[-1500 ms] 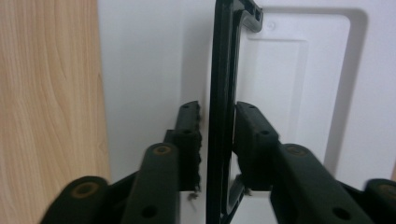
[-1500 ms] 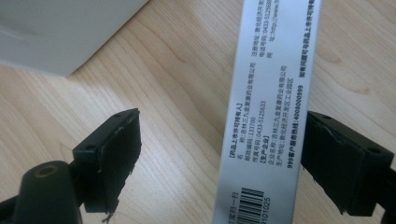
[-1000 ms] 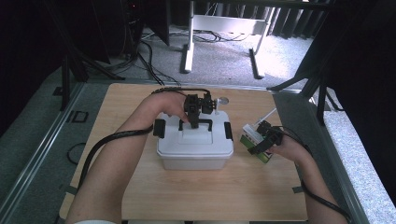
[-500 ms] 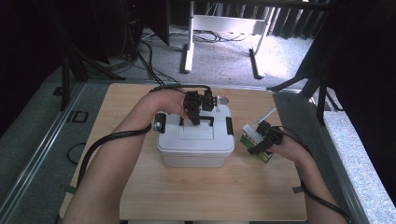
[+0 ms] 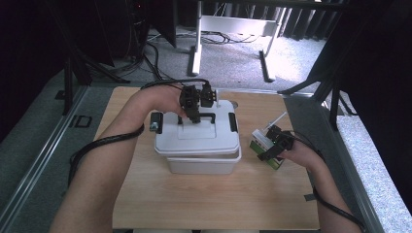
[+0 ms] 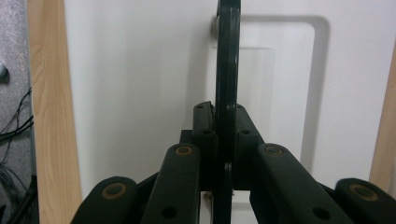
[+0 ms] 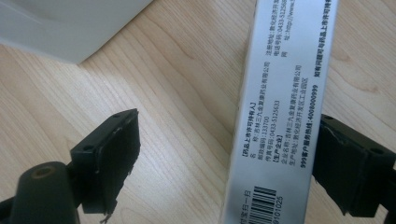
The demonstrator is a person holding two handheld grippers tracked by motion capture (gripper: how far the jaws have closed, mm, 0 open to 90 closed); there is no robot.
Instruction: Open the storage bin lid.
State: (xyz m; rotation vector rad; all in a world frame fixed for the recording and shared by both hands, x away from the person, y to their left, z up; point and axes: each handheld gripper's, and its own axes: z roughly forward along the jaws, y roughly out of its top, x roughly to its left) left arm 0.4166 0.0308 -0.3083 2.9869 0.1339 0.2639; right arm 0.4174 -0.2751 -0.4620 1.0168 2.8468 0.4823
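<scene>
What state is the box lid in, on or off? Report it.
Partly off. The left claw is shut on the lid handle, and the white lid sits shifted and raised over the storage box.

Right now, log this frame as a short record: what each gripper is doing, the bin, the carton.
left gripper: shut on the lid handle
lid: raised and skewed over the white bin
right gripper: open, jaws astride the carton
carton: lies on the table, right of the bin
</scene>
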